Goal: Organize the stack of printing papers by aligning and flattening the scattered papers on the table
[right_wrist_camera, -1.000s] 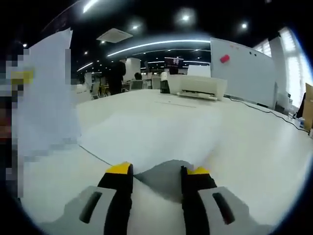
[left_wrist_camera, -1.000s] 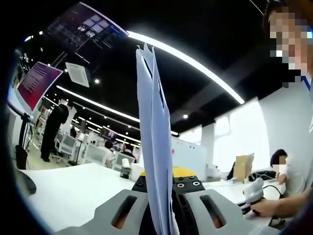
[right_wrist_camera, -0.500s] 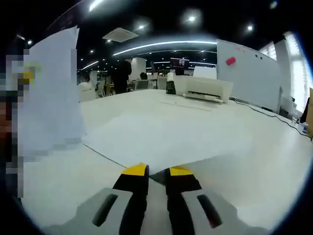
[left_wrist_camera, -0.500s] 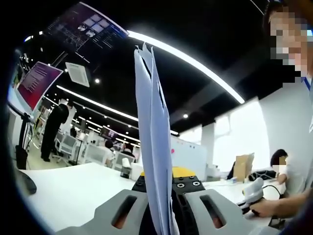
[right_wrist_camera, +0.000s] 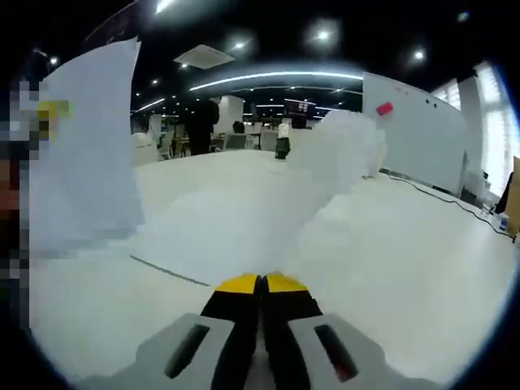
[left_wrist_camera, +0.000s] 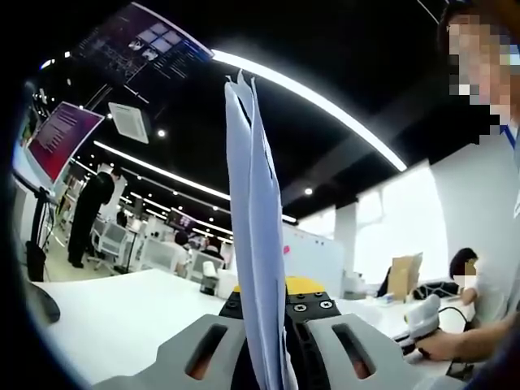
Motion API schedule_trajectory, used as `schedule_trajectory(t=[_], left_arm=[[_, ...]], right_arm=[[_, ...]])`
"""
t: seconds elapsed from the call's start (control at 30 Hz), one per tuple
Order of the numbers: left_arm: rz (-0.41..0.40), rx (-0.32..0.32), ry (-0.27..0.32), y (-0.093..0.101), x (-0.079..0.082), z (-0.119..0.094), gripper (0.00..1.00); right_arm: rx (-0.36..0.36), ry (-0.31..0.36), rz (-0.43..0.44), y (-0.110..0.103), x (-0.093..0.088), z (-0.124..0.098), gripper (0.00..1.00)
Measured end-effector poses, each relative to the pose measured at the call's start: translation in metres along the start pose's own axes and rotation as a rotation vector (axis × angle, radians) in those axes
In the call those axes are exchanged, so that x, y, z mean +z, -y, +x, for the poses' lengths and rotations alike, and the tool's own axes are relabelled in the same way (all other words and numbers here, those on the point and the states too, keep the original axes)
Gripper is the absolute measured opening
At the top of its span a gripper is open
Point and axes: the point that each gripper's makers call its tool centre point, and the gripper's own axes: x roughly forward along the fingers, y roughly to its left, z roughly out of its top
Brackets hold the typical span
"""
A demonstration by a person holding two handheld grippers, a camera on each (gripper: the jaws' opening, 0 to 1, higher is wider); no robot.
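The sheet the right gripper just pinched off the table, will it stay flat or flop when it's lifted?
Likely floppy: the sheet already curls up from the right gripper, whose jaws are shut on its corner. It looks thin and light, so it may swing. The bundle of papers in the left gripper stands upright, probably stiffer together.

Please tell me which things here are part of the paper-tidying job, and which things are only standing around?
For the job: upright papers in the left gripper; sheet pinched by the right gripper; table.

Standing around: whiteboard, cardboard box, screen.
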Motion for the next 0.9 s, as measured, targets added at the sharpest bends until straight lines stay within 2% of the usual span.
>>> schedule_trajectory(t=[0.2, 0.5, 0.63, 0.9], left_arm=[[0.000, 0.002, 0.002, -0.001, 0.000, 0.000, 0.06], [0.003, 0.006, 0.001, -0.002, 0.000, -0.002, 0.06], [0.005, 0.005, -0.001, -0.002, 0.000, -0.001, 0.06], [0.008, 0.009, -0.004, -0.003, -0.001, 0.000, 0.06]], right_arm=[[0.015, 0.036, 0.045, -0.001, 0.006, -0.006, 0.00], [0.051, 0.156, 0.134, -0.003, 0.027, -0.022, 0.00], [0.096, 0.202, 0.179, -0.005, 0.038, -0.027, 0.00], [0.099, 0.292, 0.135, -0.002, 0.073, -0.046, 0.00]])
